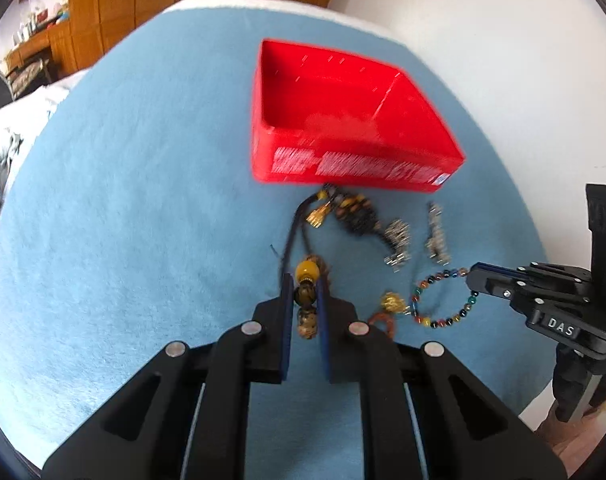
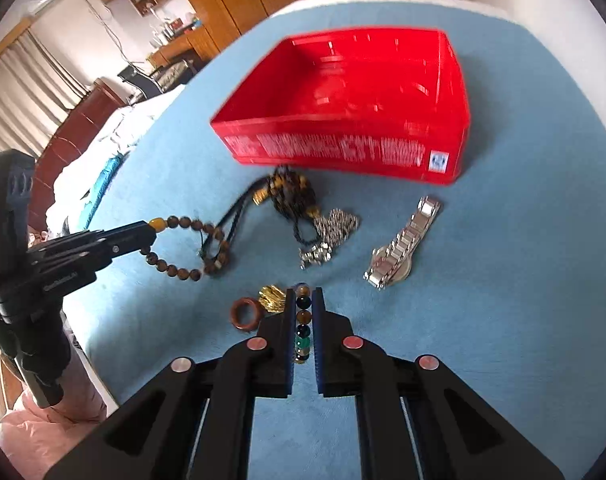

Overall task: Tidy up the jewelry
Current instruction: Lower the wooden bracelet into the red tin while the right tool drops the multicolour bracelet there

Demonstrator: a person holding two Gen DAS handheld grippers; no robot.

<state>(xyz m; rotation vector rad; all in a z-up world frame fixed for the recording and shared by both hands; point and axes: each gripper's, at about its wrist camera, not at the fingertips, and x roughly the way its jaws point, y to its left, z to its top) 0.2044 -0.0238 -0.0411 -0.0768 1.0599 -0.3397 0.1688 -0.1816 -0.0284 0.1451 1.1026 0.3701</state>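
Note:
A red open box point(image 1: 343, 168) point(image 2: 343, 152) stands on the blue cloth, with loose jewelry in front of it. My left gripper point(image 1: 305, 284) point(image 2: 149, 234) is shut on a brown bead bracelet point(image 1: 306, 296) point(image 2: 183, 248) with one yellow bead, which hangs off the cloth. My right gripper point(image 2: 304, 292) point(image 1: 473, 280) is shut on a multicoloured bead bracelet point(image 2: 303, 320) point(image 1: 435, 304) to the right of it. Both grippers are near the front of the jewelry pile, short of the box.
On the cloth point(image 1: 143, 200) lie a silver watch point(image 2: 399, 248), a silver chain point(image 2: 331, 232), a dark beaded necklace with a cord point(image 2: 291, 192), a gold piece point(image 2: 273, 298) and a reddish ring point(image 2: 245, 314). Wooden cupboards stand beyond the table.

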